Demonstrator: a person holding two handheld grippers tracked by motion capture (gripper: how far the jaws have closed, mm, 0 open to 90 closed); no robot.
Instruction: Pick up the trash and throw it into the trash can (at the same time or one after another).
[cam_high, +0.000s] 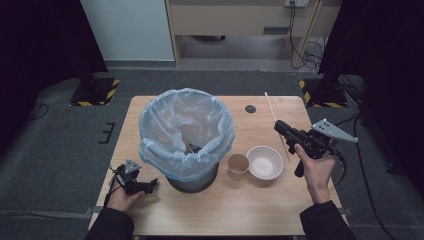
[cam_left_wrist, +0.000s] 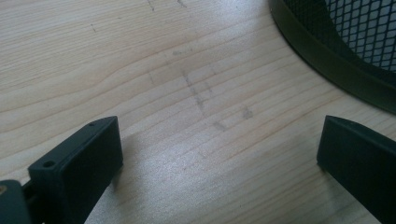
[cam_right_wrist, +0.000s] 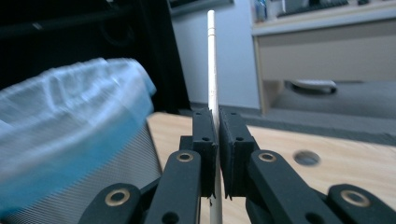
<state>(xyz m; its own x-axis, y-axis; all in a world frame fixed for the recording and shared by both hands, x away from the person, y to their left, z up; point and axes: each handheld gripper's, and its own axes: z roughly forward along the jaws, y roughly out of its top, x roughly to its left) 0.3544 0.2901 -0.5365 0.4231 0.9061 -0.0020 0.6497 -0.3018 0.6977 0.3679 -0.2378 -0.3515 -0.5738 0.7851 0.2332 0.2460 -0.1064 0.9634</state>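
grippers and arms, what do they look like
Both grippers, left and right, are black, each topped with a grey three-cornered plate and trailing a dark cable. The fingers are flat black blocks on linked bars with brass-coloured pivots. The person wears dark long sleeves.

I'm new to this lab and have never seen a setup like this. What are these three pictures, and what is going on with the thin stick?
A person sits at a wooden table with a two-jaw tool in each hand. The high view looks down from above; the other two come from cameras riding on each tool, looking along its black jaws. The right hand-held gripper is shut on a thin pale stick, lifted above the table. The left hand-held gripper rests open beside a mesh bin lined with a blue bag; another stick seems to lie inside. A paper cup and a white bowl stand between bin and right hand.
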